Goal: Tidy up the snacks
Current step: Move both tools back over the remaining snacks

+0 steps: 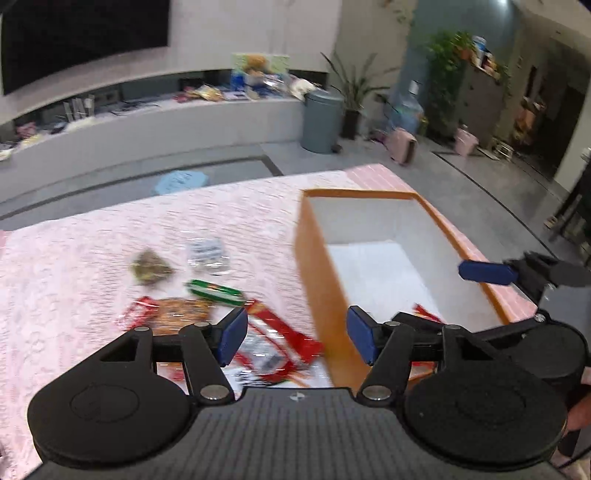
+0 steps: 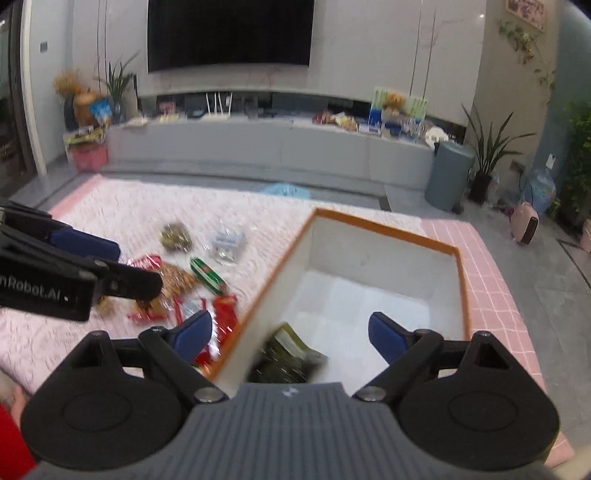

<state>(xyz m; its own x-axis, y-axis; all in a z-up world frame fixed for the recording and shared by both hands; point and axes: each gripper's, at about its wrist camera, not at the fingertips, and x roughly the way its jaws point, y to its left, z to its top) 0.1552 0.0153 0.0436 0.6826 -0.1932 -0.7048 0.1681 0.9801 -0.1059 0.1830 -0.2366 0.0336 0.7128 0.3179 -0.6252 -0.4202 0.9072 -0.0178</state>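
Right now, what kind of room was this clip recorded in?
Most likely a home living room: a large dark television on the wall above a long low media console, potted plants, and a table with a pink tablecloth.

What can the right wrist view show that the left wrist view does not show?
Only the right wrist view shows a dark green packet inside the orange box. Only the left wrist view shows a red wrapper in the box's near corner. Both show the box, the loose snacks on the pink cloth, and both grippers open.
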